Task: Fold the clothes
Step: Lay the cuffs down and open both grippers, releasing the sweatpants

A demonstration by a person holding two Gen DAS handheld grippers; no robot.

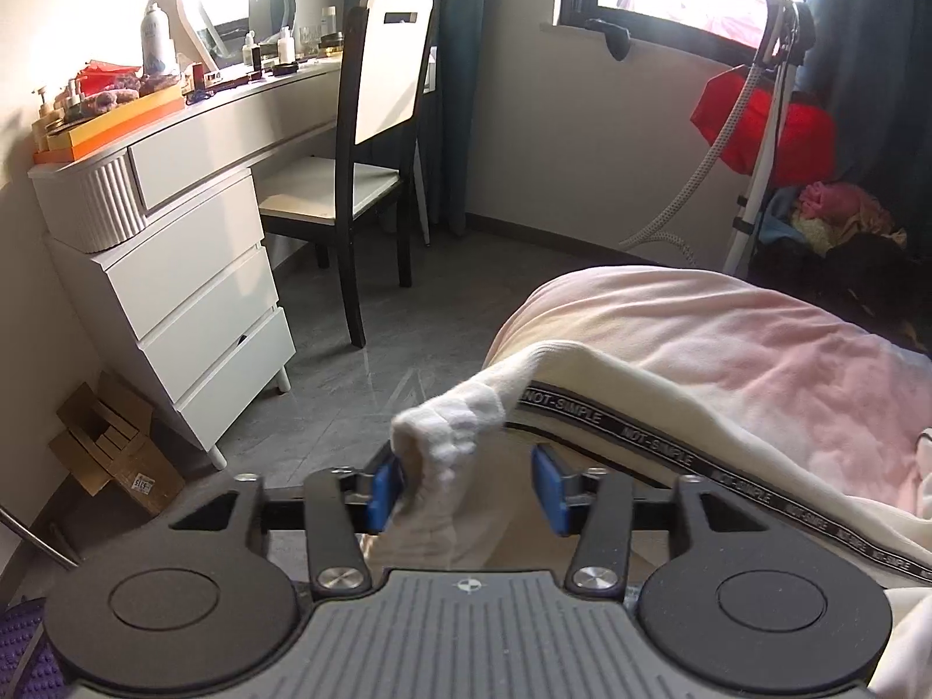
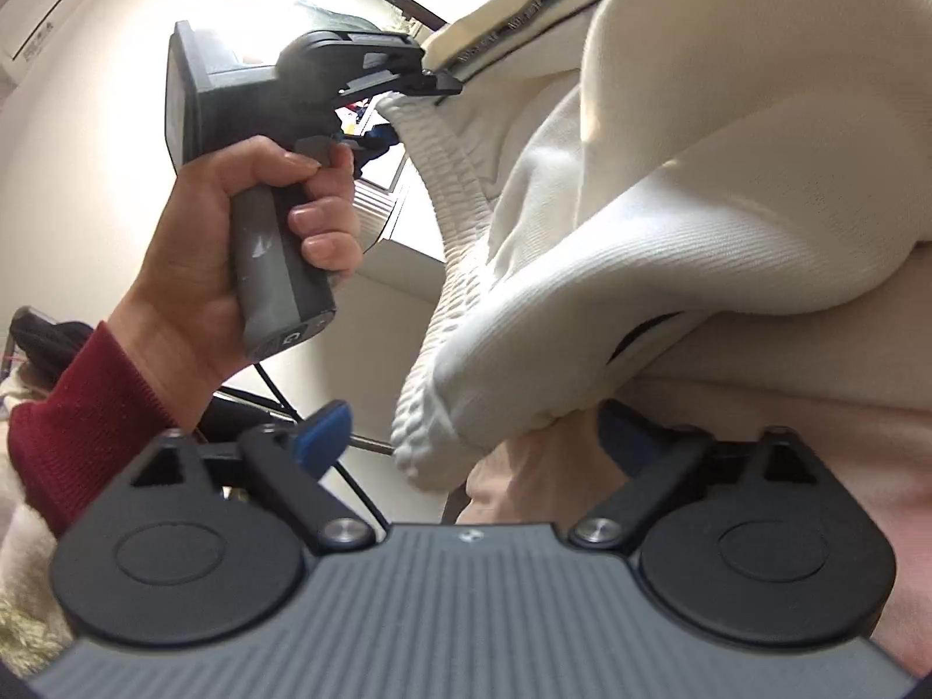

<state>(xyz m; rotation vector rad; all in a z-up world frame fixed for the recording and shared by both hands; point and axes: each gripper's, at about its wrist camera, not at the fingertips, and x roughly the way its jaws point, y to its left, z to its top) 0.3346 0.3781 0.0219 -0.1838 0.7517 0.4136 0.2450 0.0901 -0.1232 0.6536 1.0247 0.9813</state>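
A cream garment with a black "NOT-SIMPLE" stripe (image 1: 670,448) lies on a pink bed cover (image 1: 728,338), its ribbed white waistband (image 1: 448,425) hanging off the edge. My left gripper (image 1: 469,492) is open, the waistband lying between its blue pads and touching the left pad (image 1: 385,489). In the right wrist view the same garment (image 2: 670,204) hangs with its ribbed waistband (image 2: 442,291) running down between the pads of my right gripper (image 2: 483,437), which is open. The left gripper (image 2: 431,81), held by a hand, sits at the band's upper end.
A white dressing table with drawers (image 1: 192,303) and a white-backed chair (image 1: 373,134) stand to the left on grey floor. A cardboard box (image 1: 110,448) sits by the drawers. A garment steamer stand (image 1: 757,175) and a clothes pile (image 1: 839,221) stand beyond the bed.
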